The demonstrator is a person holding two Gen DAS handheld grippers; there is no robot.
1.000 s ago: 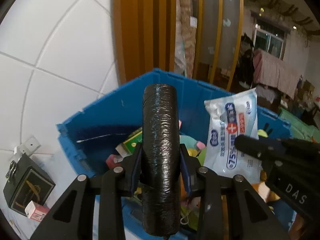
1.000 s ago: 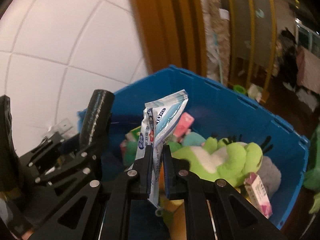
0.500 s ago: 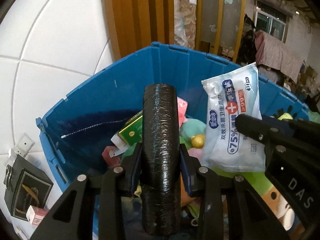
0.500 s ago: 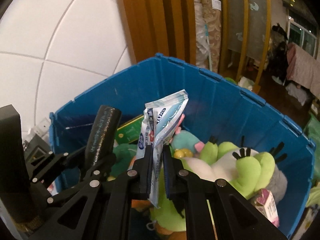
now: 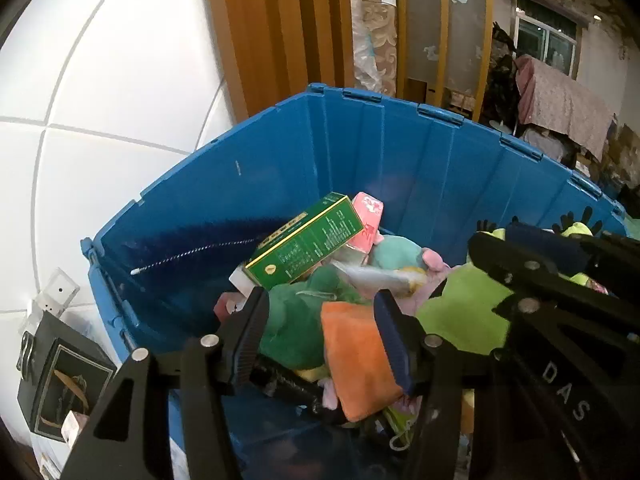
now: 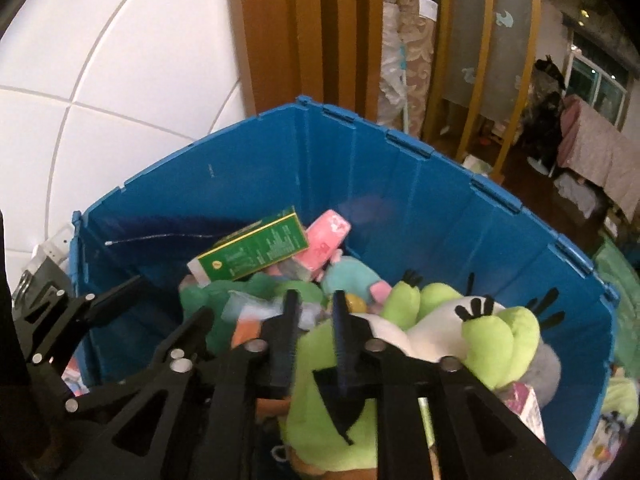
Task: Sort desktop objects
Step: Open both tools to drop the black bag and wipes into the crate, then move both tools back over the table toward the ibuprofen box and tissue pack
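Both grippers hang over a blue plastic bin [image 5: 400, 152] [image 6: 400, 184] full of toys and boxes. My left gripper [image 5: 320, 320] is open and empty. The black roll [image 5: 296, 390] lies in the bin just below its fingers. My right gripper [image 6: 314, 320] is open and empty, its jaws a small gap apart. The wet-wipes pack [image 6: 256, 306] lies blurred among the toys in front of it and also shows in the left wrist view [image 5: 376, 276]. A green box [image 5: 308, 240] [image 6: 252, 250], a pink box [image 6: 324, 240] and a green plush [image 6: 460, 328] lie in the bin.
A white tiled wall [image 5: 100, 100] stands to the left of the bin. A black box [image 5: 60, 388] sits outside the bin's left corner. Wooden slats [image 6: 304, 32] and a cluttered room lie behind. An orange cloth [image 5: 360, 352] lies between the left fingers.
Both grippers have opened. The black roll has dropped from the left gripper into the bin, and the wet-wipes pack has dropped from the right gripper onto the toys.
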